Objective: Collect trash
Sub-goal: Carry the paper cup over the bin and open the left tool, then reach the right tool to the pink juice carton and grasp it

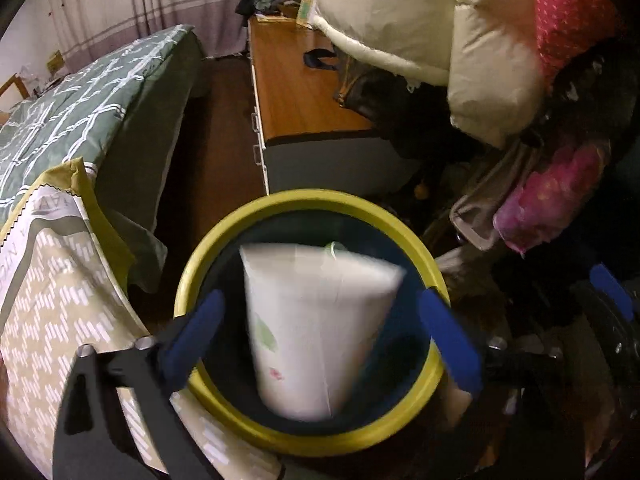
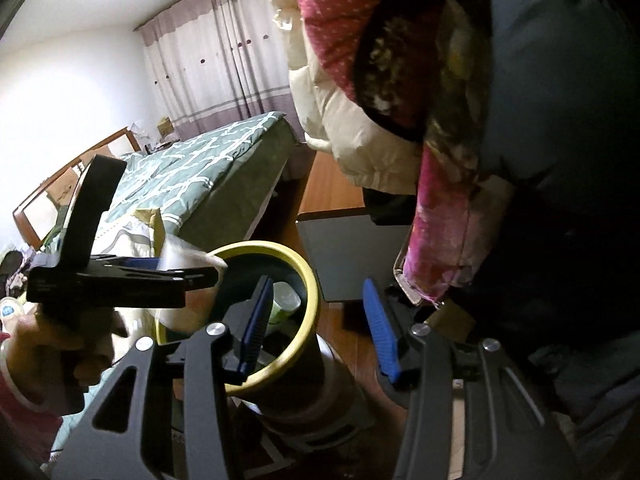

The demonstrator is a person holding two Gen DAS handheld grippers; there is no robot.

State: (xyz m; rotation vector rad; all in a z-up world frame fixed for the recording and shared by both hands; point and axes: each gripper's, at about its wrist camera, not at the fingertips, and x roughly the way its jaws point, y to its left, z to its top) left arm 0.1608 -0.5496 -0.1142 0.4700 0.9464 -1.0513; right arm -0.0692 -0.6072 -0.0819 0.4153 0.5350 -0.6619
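Observation:
A round bin with a yellow rim (image 1: pixel 404 232) and a dark inside stands on the floor right under my left gripper (image 1: pixel 322 340). The blue pads (image 1: pixel 196 336) stand wide open on either side of a white paper cup (image 1: pixel 316 320) with faint green and pink prints. The cup is blurred, touches neither pad and hangs over the bin's mouth. In the right wrist view a hand holds the left gripper (image 2: pixel 208 268) over the bin's rim (image 2: pixel 310 280), with the white cup (image 2: pixel 180 256) by it. My right gripper (image 2: pixel 318 326) is open and empty at the bin's near side. A white and green container (image 2: pixel 284 300) lies inside.
A bed with a green patterned cover (image 1: pixel 80 112) runs along the left, with a beige patterned cushion (image 1: pixel 60 300) at its near end. A wood-topped cabinet (image 1: pixel 296 92) stands behind the bin. A cream puffer jacket (image 1: pixel 420 20) and pink clothes (image 1: pixel 560 20) hang at the right.

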